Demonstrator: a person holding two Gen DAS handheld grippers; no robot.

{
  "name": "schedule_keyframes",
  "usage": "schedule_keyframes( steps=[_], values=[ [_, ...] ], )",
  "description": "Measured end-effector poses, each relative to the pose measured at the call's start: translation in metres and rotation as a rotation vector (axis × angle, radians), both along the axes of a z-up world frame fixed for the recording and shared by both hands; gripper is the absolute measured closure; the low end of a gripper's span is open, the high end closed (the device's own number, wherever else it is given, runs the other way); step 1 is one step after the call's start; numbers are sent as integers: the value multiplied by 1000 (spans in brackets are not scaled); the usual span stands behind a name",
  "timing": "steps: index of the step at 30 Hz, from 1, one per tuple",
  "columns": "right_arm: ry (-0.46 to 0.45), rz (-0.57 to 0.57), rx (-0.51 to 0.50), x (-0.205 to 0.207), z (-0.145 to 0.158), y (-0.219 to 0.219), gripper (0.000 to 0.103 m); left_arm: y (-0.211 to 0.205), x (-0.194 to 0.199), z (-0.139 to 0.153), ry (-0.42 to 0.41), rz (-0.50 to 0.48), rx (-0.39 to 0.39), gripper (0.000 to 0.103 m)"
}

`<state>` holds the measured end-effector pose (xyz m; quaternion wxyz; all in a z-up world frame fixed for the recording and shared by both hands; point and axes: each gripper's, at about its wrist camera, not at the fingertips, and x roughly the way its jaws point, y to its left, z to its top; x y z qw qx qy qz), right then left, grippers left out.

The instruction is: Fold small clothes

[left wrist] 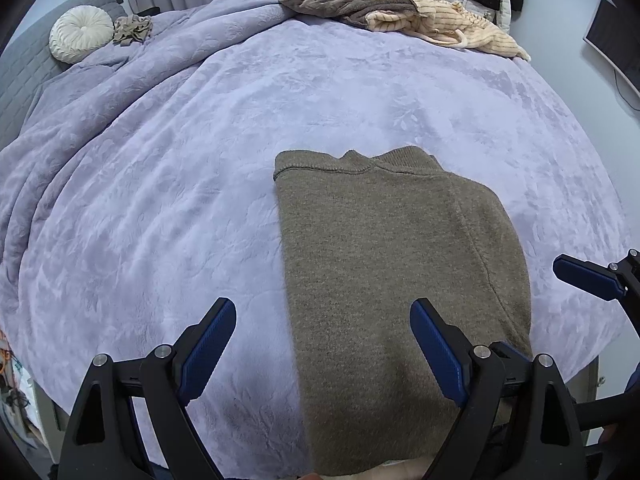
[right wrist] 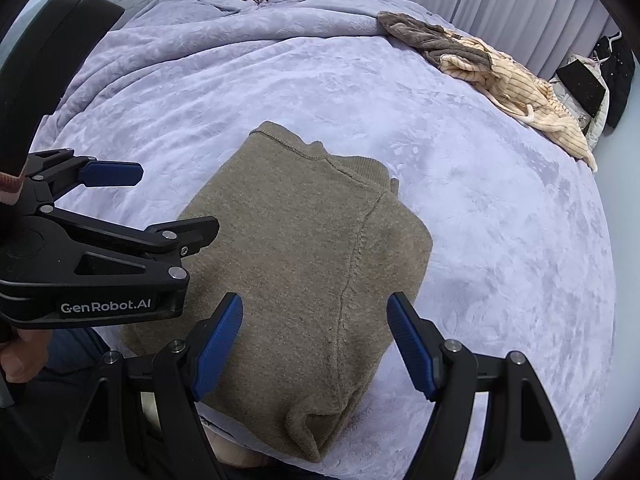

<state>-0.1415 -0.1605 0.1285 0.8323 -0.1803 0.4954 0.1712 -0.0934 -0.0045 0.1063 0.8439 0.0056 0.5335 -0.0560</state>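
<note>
lavender bed (left wrist: 160,220) carries my brown sweater (left wrist: 380,260), folded narrow at its near edge; left hand-held gripper (left wrist: 320,344) and right hand-held gripper (right wrist: 316,344) hover apart, empty. unfolded pile (left wrist: 400,12) waits.

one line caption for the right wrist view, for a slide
Both grippers open, right gripper above a partly folded brown sweater on a lavender bedspread.
</note>
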Motion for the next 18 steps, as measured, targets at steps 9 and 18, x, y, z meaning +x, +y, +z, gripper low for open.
schedule_keyframes(
  steps=[9,18],
  values=[
    [-1,0,11,-1,3,1,26,1,-2,2,-7,0,-2,13],
    [-4,-4,13,-1,3,-1,25,0,-2,2,-7,-1,2,13]
  ],
)
